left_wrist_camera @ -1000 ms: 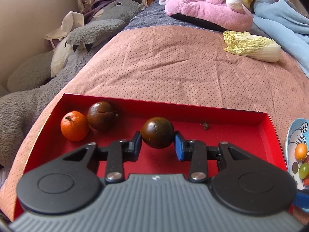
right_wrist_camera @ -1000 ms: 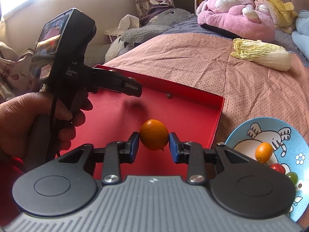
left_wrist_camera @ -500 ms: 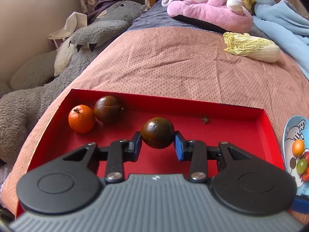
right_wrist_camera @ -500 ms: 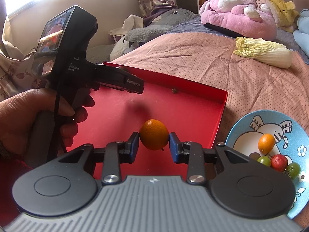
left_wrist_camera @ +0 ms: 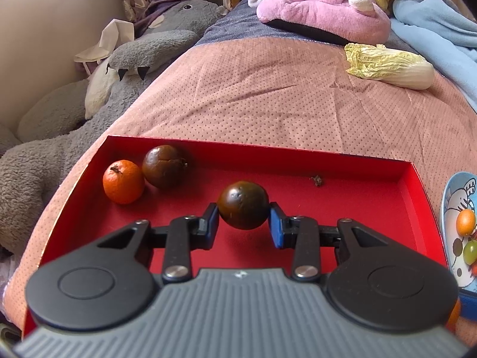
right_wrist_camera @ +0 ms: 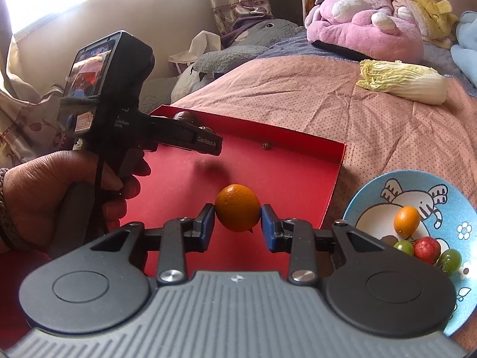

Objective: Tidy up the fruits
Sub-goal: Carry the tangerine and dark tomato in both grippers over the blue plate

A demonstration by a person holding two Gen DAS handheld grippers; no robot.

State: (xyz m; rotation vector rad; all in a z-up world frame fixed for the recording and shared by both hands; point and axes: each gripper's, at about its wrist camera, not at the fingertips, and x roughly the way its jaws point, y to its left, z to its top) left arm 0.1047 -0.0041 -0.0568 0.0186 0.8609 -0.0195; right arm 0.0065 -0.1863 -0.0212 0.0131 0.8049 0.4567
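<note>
My left gripper (left_wrist_camera: 243, 216) grasps a round dark-brown fruit (left_wrist_camera: 243, 204) above the shallow red tray (left_wrist_camera: 298, 161); my right gripper (right_wrist_camera: 237, 219) clenches a small orange citrus (right_wrist_camera: 237, 207).

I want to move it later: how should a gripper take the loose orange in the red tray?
Grip the orange across its round middle, coming from above. The dark fruit touches its right side and the tray wall is near, so the jaws fit front and back.

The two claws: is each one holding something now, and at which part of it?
The left claw holds a dark brown round fruit by its two opposite sides. The right claw holds a small orange the same way.
</note>
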